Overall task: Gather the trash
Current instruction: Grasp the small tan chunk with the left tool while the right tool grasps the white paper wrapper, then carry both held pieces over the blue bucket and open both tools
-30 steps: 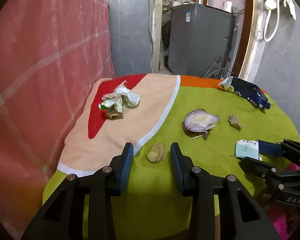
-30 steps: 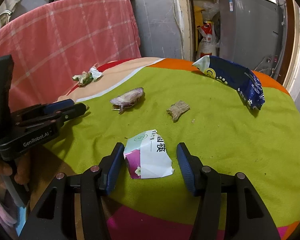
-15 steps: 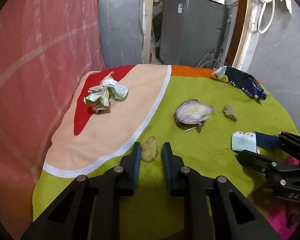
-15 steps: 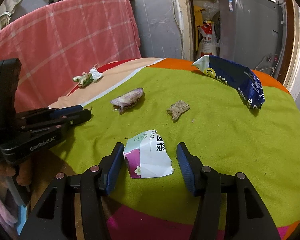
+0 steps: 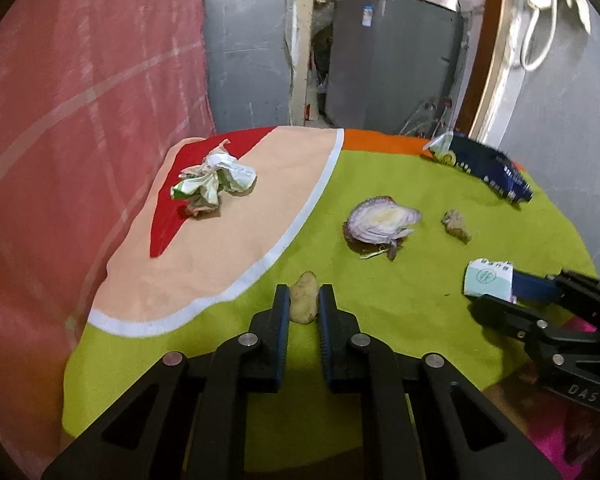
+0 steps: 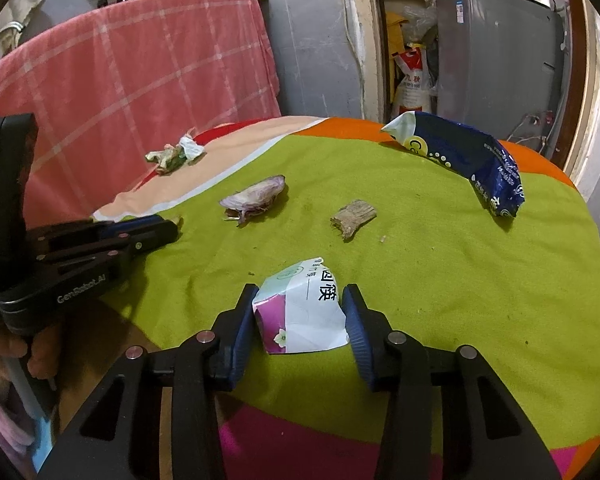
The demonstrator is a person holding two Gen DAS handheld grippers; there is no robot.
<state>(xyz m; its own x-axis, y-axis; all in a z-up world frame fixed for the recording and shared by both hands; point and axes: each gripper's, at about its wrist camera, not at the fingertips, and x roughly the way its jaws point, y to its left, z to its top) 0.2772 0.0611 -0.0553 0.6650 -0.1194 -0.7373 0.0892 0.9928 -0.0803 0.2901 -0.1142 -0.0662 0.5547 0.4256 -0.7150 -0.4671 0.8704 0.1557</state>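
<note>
The left gripper [image 5: 304,300] has just been closing and its fingers now pinch a small pale scrap [image 5: 304,298], probably firm and light, on the green counter [image 5: 380,308]. The right gripper [image 6: 300,320] has been closing too; its fingers seem to touch the sides of a crumpled paper wrapper [image 6: 300,312], which is soft and will fold, so a grip across its middle is best.

onion skin [image 5: 380,224] ahead, green cloth [image 5: 420,312] between — bare
</note>
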